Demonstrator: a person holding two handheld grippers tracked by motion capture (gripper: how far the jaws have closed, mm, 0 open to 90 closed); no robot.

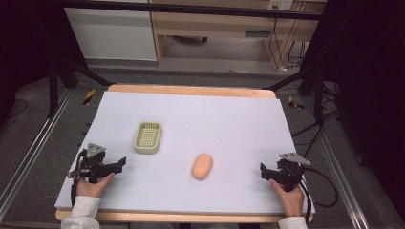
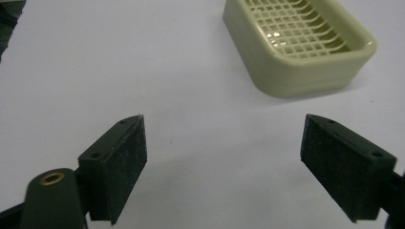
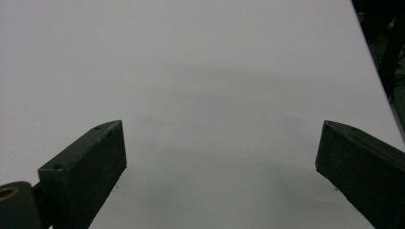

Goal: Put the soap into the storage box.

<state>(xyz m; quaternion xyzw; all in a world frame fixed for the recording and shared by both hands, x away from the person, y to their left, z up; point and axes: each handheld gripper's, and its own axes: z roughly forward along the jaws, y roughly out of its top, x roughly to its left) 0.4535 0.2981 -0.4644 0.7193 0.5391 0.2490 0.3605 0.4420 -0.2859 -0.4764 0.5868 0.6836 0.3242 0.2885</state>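
On the white counter (image 1: 229, 119) a pale green soap dish (image 1: 147, 137) sits at the left, and an orange soap bar (image 1: 202, 166) lies apart, near the middle. The left claw (image 1: 119, 163) and the right claw (image 1: 263, 171) rest at the near corners, both wide open, holding nothing.

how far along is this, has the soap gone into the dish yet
Nothing looks done: the orange soap bar lies on the white table cover, apart from the pale green dish, whose grid is bare. The left gripper and right gripper rest open and hold nothing. Picking up and placing are left, if that's the job.
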